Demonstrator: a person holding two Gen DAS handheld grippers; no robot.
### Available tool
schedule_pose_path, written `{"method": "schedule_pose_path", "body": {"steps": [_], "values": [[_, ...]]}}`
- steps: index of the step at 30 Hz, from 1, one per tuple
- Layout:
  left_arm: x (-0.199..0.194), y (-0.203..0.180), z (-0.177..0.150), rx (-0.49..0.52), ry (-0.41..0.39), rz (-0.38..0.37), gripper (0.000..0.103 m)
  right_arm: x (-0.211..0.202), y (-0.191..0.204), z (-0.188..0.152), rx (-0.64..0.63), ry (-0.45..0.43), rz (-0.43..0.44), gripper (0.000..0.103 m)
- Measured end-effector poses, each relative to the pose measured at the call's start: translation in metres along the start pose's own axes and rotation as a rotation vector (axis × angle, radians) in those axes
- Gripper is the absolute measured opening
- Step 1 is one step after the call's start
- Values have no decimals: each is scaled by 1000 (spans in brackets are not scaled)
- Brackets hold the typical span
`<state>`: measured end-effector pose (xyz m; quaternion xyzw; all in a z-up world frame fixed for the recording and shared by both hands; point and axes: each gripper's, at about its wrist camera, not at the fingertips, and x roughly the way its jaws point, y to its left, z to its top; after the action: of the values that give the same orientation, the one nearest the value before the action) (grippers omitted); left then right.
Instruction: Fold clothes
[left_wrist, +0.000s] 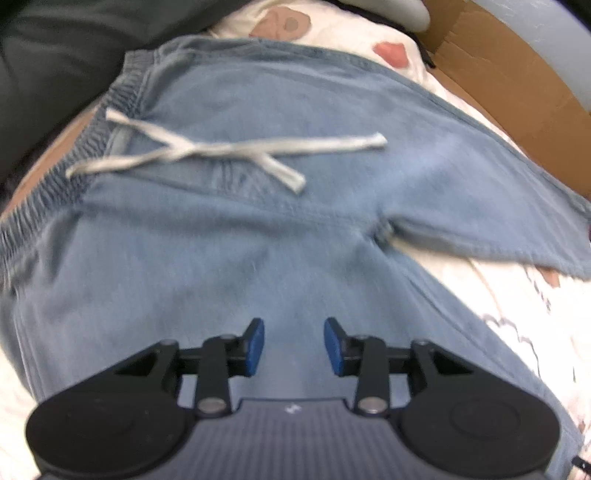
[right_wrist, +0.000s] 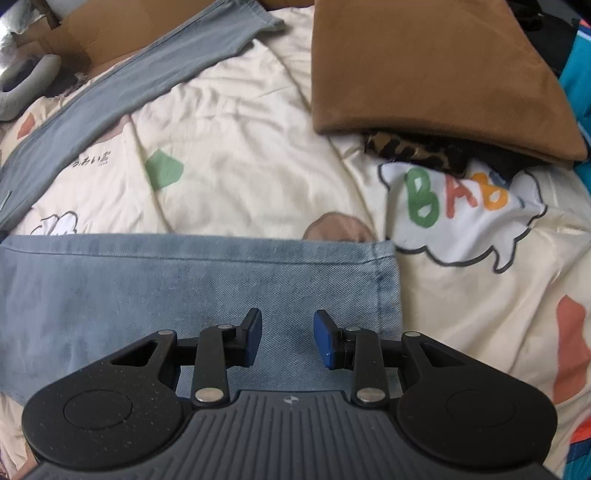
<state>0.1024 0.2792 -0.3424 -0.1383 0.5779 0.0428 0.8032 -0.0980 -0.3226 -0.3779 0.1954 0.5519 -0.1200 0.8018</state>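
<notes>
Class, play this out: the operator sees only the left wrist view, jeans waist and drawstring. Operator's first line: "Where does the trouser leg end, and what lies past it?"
Observer: The right wrist view shows the jeans ending in a hemmed cuff, flat on the printed quilt.
Operator: Is the right tool gripping that cuff?
Observer: No. The right tool is open above the denim, nothing between its pads.
Operator: Any other clothes near it?
Observer: A folded brown garment lies beyond the cuff, with a leopard-print piece peeking out from under its edge.
Operator: And the other leg?
Observer: It runs diagonally away at the far left, towards a cardboard box.
</notes>
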Motion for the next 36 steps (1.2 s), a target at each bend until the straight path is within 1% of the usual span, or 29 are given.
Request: {"method": "schedule_pose_path", "body": {"steps": [5, 9, 10, 12, 15, 16, 18, 22, 24, 26, 27, 30, 36], "values": [[-7, -13, -39, 30, -1, -39, 38, 7, 7, -8, -6, 33, -3, 38], [0, -25, -55, 29, 4, -67, 38, 9, 12, -8, -22, 47, 3, 38], [3, -26, -58, 20, 6, -61, 38, 10, 13, -8, -27, 51, 1, 38], [10, -26, -62, -3, 7, -38, 38, 11, 14, -7, -33, 56, -4, 38], [14, -20, -73, -52, -18, 26, 34, 14, 14, -8, -34, 66, -16, 38], [12, -15, -75, -71, -33, 37, 32, 15, 13, -8, -33, 70, -20, 38], [9, -3, -80, -108, -66, 52, 31, 18, 12, -11, -33, 83, -34, 38], [5, 20, -82, -180, -85, 111, 31, 23, 11, -16, -39, 106, -53, 38], [3, 24, -81, -198, -104, 161, 33, 25, 10, -16, -27, 112, -54, 38], [2, 28, -80, -204, -121, 214, 47, 25, 8, -15, 6, 114, -53, 38], [1, 31, -78, -215, -128, 233, 49, 26, 8, -15, 15, 114, -54, 38], [4, 42, -67, -251, -135, 243, 49, 26, 9, -14, 19, 112, -60, 39], [11, 64, -43, -276, -153, 269, 49, 27, 8, -14, 22, 112, -64, 40]]}}
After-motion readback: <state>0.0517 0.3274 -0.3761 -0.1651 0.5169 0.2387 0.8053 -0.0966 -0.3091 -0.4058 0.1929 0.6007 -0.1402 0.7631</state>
